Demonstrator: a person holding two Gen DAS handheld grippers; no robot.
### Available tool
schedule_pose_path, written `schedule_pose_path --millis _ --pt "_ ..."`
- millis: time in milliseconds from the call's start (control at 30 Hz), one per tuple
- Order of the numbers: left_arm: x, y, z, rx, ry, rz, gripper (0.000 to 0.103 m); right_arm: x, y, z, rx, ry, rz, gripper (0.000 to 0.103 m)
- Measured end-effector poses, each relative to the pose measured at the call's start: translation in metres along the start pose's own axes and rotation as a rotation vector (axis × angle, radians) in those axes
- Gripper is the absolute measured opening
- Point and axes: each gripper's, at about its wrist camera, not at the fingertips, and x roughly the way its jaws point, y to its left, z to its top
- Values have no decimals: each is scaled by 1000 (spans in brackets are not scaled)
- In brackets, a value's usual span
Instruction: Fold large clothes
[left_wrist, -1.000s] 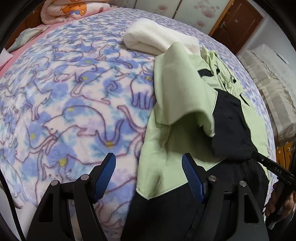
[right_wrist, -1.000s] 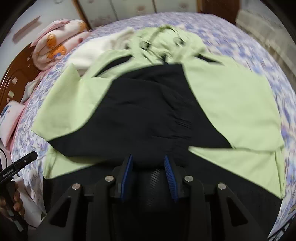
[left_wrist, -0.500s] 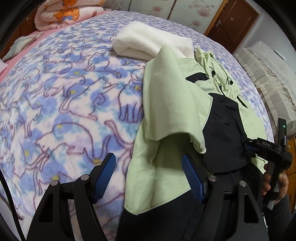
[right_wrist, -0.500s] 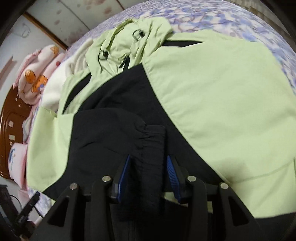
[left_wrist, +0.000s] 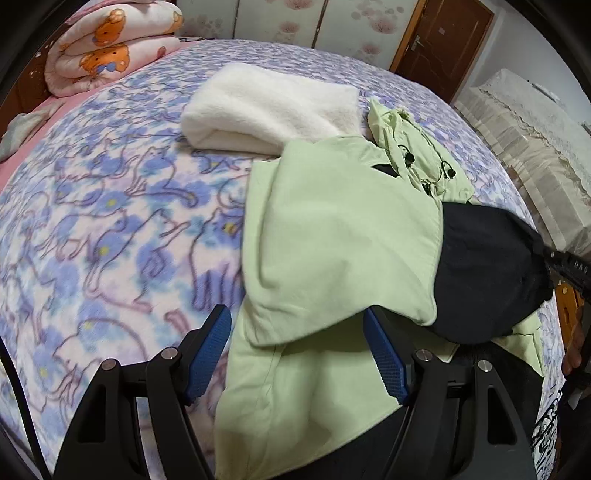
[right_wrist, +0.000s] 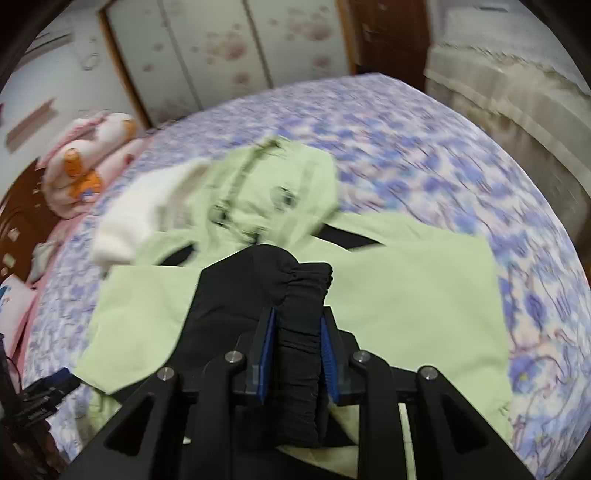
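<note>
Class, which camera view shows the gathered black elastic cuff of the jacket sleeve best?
The right wrist view: the gathered black elastic cuff sits centre frame, pinched in the right tool, whose jaws have just been closing. The left wrist view shows only the black sleeve end bunched at the right edge, its gathers unreadable.

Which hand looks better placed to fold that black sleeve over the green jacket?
The right: its fingers are already clamped on the black sleeve cuff. The left gripper is open, holding nothing.

one jacket (left_wrist: 343, 236), one white blanket (left_wrist: 273, 107), two grippers
</note>
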Motion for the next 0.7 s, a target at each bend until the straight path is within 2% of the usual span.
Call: schedule_pose_path --millis 100,167,267,367,467,533,600,633,700 --pt "19 -2 8 7 31 13 73 24 -17 -12 17 67 -39 24" --pt "30 -2 12 8 77 -11 72 38 -24 -20 0 90 -88 24" --pt "42 -3 11 31 160 -93 72 51 -29 -28 -49 65 -175 24" --pt "44 -1 6 46 182 -115 72 52 -33 -26 -75 25 -215 24" --pt "42 12 8 -4 185 -189 72 50 -43 -20 -52 1 -219 23" --pt "35 25 16 -60 153 -239 72 51 -44 -20 -59 3 -229 24" --pt "33 38 27 -118 112 -245 74 53 -45 -23 -68 15 -237 24" --pt "36 44 33 -148 104 -235 78 55 -46 -24 -69 24 -235 24" --pt "52 52 44 -178 116 -206 79 59 -47 -26 -69 40 -229 24"
